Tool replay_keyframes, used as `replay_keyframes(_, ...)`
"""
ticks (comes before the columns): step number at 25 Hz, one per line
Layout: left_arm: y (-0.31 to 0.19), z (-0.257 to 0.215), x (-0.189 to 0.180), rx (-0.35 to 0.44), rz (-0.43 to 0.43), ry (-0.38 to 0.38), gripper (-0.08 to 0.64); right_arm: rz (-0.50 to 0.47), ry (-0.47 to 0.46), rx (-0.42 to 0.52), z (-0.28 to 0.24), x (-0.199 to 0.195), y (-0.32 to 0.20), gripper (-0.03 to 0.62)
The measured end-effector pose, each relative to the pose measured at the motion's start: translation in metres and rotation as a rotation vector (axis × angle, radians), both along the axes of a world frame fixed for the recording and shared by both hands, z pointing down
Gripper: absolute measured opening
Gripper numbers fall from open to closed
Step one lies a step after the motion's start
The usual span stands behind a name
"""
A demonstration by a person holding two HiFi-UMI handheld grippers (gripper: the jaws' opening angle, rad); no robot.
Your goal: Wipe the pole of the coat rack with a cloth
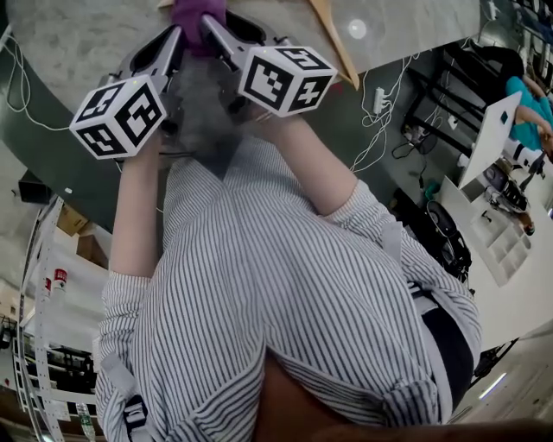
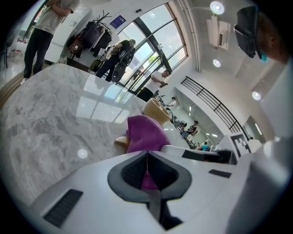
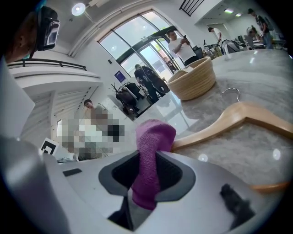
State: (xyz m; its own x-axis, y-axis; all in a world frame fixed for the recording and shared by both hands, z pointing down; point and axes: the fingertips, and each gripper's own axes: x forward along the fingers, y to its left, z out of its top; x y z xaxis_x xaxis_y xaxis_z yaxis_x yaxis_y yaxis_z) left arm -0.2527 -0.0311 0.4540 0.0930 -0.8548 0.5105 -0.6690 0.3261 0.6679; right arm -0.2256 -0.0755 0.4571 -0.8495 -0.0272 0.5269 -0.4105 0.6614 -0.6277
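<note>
A purple cloth sits bunched between both grippers above the grey marble table. My left gripper is shut, its pads meeting on a thin edge of the cloth; in its own view the gripper shows purple in the gap below the pads. My right gripper is shut on a thick fold of the cloth, which rises above its tips. A coat rack hung with dark clothes stands far off by the glass doors. No rack pole shows near the grippers.
A wooden hanger lies on the marble just right of the cloth, also visible as a tan bar. A woven basket stands behind it. Several people stand beyond the table. Cables and desks lie to the right.
</note>
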Motion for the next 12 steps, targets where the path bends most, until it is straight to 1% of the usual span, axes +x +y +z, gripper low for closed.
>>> replay_keyframes(8,-0.008,0.001,0.022,-0.009,0.062,-0.005,0.015,0.032,-0.009,-0.009,0.004,0.022,-0.003,0.106)
replay_keyframes(12,-0.015,0.003,0.039,-0.021,0.107,-0.013,0.015,0.064,-0.003,-0.012,0.006,0.042,-0.009,0.106)
